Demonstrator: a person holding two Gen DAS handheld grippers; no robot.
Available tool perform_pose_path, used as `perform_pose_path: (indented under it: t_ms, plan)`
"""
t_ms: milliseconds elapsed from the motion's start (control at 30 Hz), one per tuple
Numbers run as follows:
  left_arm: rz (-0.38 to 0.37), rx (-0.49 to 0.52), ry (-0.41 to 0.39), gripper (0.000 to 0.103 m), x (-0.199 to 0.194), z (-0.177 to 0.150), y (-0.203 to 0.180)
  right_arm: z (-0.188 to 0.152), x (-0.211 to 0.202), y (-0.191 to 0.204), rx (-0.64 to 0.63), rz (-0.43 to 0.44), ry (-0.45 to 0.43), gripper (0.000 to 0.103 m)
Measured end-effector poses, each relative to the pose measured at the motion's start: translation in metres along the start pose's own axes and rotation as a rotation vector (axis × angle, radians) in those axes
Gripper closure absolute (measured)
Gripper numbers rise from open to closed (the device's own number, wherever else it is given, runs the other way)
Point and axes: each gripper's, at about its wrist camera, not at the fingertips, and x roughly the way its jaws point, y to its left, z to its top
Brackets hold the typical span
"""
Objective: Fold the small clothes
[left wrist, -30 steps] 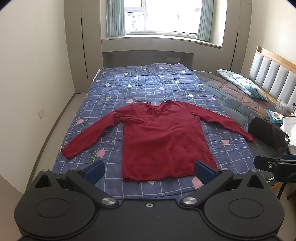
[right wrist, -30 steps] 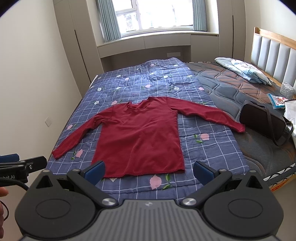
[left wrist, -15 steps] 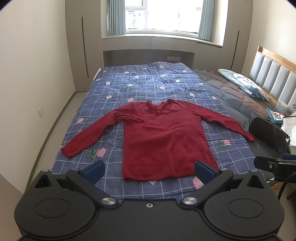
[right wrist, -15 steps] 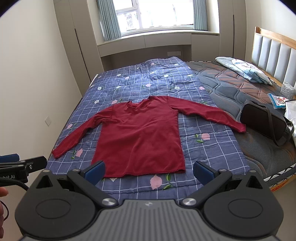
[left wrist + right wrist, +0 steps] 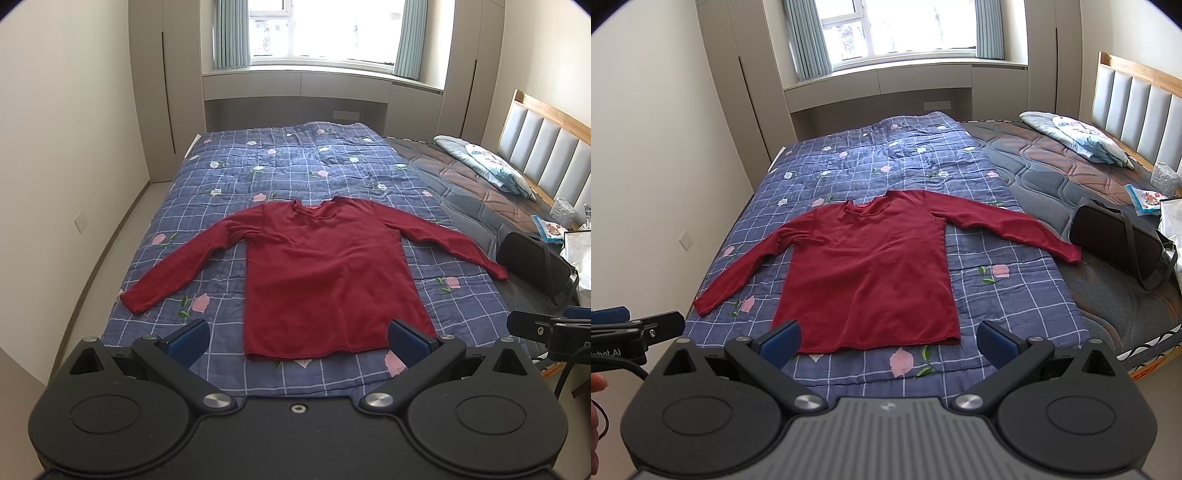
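Left wrist view: red long-sleeved shirt [image 5: 325, 280] spread flat, front up, on a blue checked quilt [image 5: 295, 173], neckline toward 12 o'clock, hem toward 6, both sleeves stretched out toward 8 and 3 o'clock. Black bag [image 5: 535, 266] at 3 o'clock, just past the right cuff. Pillow [image 5: 484, 166] at 2 o'clock by the headboard. Left gripper [image 5: 299, 339] hanging above the near quilt edge, spread wide, blue pads [image 5: 188, 338] empty, touching nothing.

Right wrist view: same shirt [image 5: 871, 273] lying flat, slightly toward 11 o'clock, hem nearest. Bag [image 5: 1119, 243] at 3 o'clock beside the right cuff, on the bare mattress [image 5: 1052, 155]. Right gripper [image 5: 888, 339] wide apart over the quilt [image 5: 905, 147], holding nothing, clear of the fabric.
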Motion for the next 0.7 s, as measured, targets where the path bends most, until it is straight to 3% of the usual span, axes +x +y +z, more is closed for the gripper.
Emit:
perform_pose_path:
  t_ms: [700]
  plan:
    - [-0.009, 0.002, 0.014, 0.001, 0.01, -0.0031, -0.001, -0.0025, 0.0086, -0.0017, 0.007, -0.004, 0.012, 0.0]
